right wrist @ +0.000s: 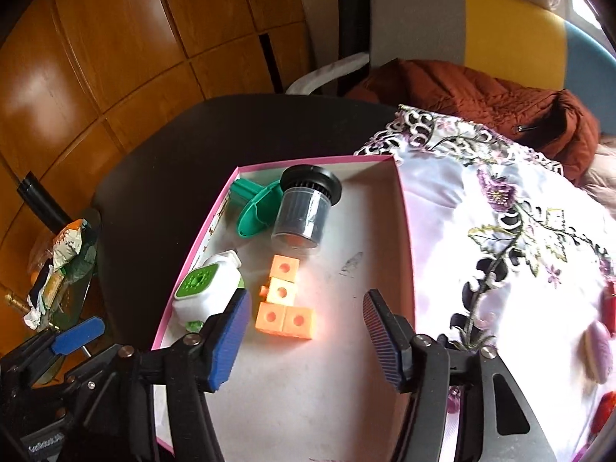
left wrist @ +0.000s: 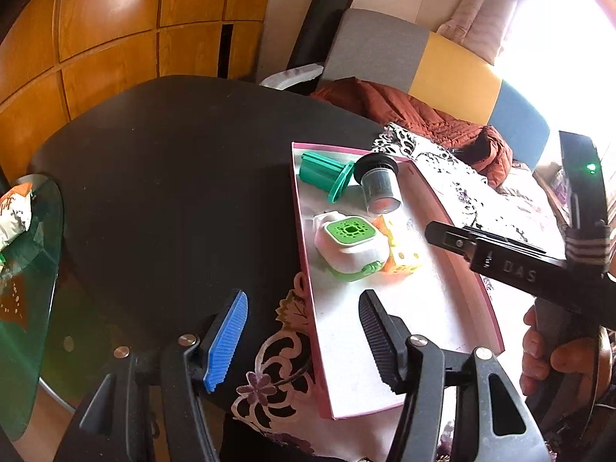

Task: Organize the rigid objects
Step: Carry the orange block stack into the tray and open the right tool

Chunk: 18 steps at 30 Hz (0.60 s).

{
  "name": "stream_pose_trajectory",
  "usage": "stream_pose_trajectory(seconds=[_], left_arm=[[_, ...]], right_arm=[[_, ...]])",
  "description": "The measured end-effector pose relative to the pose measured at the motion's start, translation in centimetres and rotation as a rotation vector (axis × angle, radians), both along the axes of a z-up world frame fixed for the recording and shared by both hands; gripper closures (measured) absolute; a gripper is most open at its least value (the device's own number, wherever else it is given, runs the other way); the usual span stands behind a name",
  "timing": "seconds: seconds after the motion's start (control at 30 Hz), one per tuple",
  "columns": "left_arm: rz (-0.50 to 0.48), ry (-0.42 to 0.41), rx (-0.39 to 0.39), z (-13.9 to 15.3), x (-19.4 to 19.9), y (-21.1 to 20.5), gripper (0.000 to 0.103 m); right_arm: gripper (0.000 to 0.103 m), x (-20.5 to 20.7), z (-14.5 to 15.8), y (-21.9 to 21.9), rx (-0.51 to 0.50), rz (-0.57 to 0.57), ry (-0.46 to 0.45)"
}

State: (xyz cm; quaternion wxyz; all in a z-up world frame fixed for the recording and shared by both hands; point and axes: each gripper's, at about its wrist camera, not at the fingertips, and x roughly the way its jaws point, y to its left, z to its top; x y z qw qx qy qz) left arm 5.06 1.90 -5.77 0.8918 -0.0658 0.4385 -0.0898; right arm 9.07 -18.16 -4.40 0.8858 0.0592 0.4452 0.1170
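Observation:
A shallow pink-rimmed white box (left wrist: 481, 288) (right wrist: 404, 227) lies on the table. In it lie a green spool (left wrist: 327, 175) (right wrist: 256, 208), a clear cylinder with a black cap (left wrist: 379, 184) (right wrist: 302, 211), a white and green gadget (left wrist: 352, 244) (right wrist: 208, 288) and joined orange cubes (left wrist: 402, 254) (right wrist: 283, 300). My left gripper (left wrist: 304, 342) is open and empty, over the box's near left edge. My right gripper (right wrist: 306, 340) is open and empty, above the box floor just in front of the cubes. It also shows in the left wrist view (left wrist: 442, 233), seen from the side.
The box rests partly on a floral cloth (right wrist: 500, 231) (left wrist: 277, 346) over a black round table (left wrist: 173, 173) (right wrist: 161, 177). A rust jacket (right wrist: 500, 96) (left wrist: 423, 115) lies on a sofa behind. A glass side table (left wrist: 27, 288) with snack packets (right wrist: 69, 246) stands left. Pink and red objects (right wrist: 596, 346) lie on the cloth at right.

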Motion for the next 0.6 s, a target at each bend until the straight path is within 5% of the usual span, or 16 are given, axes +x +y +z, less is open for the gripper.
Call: stream_pose_trajectory(seconds=[0.33,0.6], left_arm=[[-0.036,-0.019,0.031,0.6,-0.6,-1.4,0.042],[-0.069,-0.016,0.051,0.7,-0.8,-2.8,0.042]], right_arm=[[0.019,-2.5,2.2,-2.5,-0.044,-0.049,-0.092],[0.017,-4.2,3.4,-7.5,-0.079,-0.126,-0.117]])
